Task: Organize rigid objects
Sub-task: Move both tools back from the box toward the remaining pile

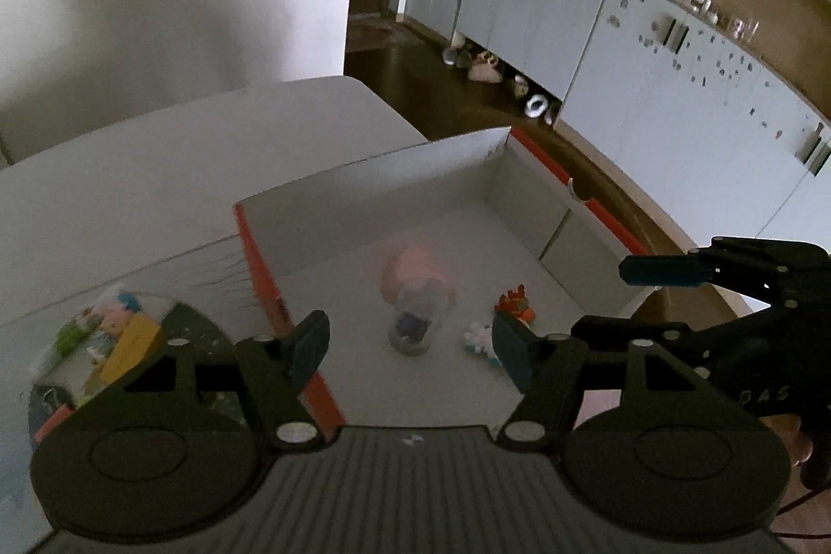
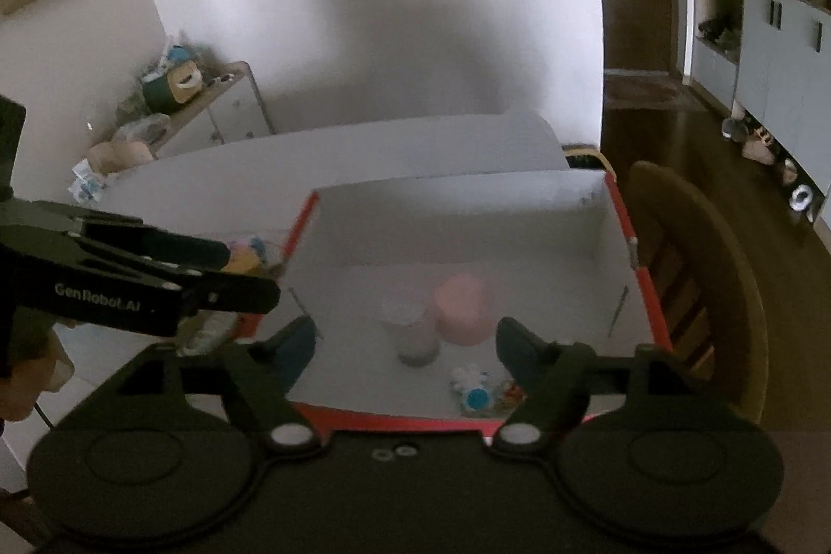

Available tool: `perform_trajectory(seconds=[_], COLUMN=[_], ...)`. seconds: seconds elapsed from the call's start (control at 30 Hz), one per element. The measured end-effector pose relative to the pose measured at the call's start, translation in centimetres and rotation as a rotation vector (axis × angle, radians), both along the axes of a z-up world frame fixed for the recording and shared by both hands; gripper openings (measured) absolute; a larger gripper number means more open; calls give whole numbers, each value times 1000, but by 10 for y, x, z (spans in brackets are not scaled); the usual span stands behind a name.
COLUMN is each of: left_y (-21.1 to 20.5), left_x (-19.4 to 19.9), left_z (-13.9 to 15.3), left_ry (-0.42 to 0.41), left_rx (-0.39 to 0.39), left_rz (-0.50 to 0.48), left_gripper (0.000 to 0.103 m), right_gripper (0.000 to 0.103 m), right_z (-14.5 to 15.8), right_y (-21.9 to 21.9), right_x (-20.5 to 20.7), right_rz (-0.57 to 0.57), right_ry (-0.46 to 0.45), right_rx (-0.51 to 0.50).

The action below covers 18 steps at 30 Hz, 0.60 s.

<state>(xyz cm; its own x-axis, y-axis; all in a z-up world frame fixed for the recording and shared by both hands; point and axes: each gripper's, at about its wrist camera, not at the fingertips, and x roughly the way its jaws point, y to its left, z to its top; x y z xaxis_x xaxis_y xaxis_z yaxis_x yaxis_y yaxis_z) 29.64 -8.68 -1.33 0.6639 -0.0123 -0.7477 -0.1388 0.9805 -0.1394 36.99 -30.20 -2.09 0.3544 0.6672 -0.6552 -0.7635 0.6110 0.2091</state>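
Note:
An open white box with red edges (image 1: 259, 263) (image 2: 620, 211) sits on the white table. Inside lie a clear jar (image 1: 415, 325) (image 2: 413, 336), a pink cup (image 1: 415, 266) (image 2: 465, 310), a small white and blue toy (image 1: 480, 341) (image 2: 475, 390) and a small orange toy (image 1: 514, 302). My left gripper (image 1: 410, 349) is open and empty above the box's near edge. My right gripper (image 2: 407, 349) is open and empty above the box's near side. Each gripper shows at the edge of the other's view.
A dark plate with several small colourful toys and blocks (image 1: 111, 341) lies left of the box on the table (image 1: 156, 170). A wooden chair (image 2: 691, 273) stands right of the box. Cabinets (image 1: 675, 50) line the far wall.

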Motion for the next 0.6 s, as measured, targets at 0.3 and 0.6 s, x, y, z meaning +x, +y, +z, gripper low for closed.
perform_trajectory(seconds=[0.3, 0.6], left_y=[33, 83], left_x=[-56, -108], left_z=[10, 10], left_ry=[-65, -100], left_rx=[1, 7], left_rz=[49, 95], left_gripper=[72, 83], right_gripper=[94, 102], right_z=[12, 15], right_y=[24, 59], right_x=[-39, -84], right_rz=[-10, -14], right_ry=[-21, -19], right_rx=[36, 85])
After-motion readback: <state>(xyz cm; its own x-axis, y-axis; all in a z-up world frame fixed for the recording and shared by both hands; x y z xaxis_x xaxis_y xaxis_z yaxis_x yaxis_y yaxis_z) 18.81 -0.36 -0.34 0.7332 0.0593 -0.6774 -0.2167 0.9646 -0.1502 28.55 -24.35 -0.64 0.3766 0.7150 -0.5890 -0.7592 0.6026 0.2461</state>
